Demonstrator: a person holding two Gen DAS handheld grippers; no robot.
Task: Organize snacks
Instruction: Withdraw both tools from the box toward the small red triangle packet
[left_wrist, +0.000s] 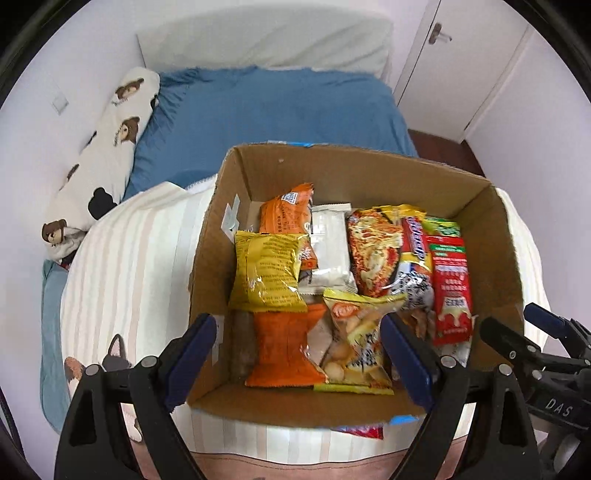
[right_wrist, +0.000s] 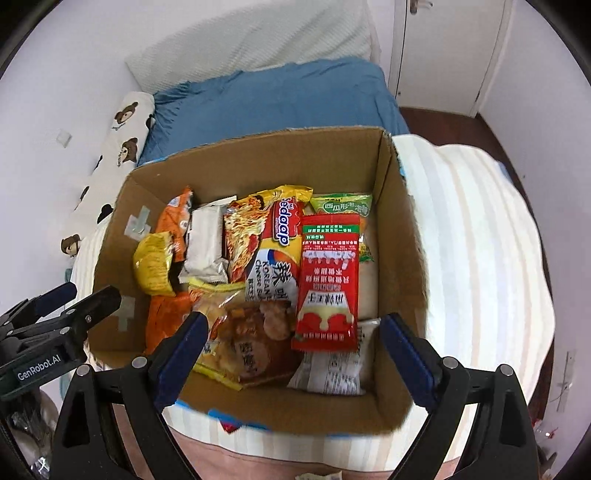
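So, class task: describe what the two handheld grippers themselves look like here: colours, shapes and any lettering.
The left gripper and right gripper match: black triangular arms, round silver rivets, dark blue flat finger pads. Each side view shows white lettering on the black body: "GenRobot.AI" on the left, "DAS" on the right. No cables or sleeves visible.

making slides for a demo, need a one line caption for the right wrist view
Open right gripper above a cardboard box packed with snack packets, red sachet on top.

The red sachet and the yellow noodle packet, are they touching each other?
Touching. The right wrist view shows the red sachet lying on top of the yellow noodle packet, overlapping its edge.
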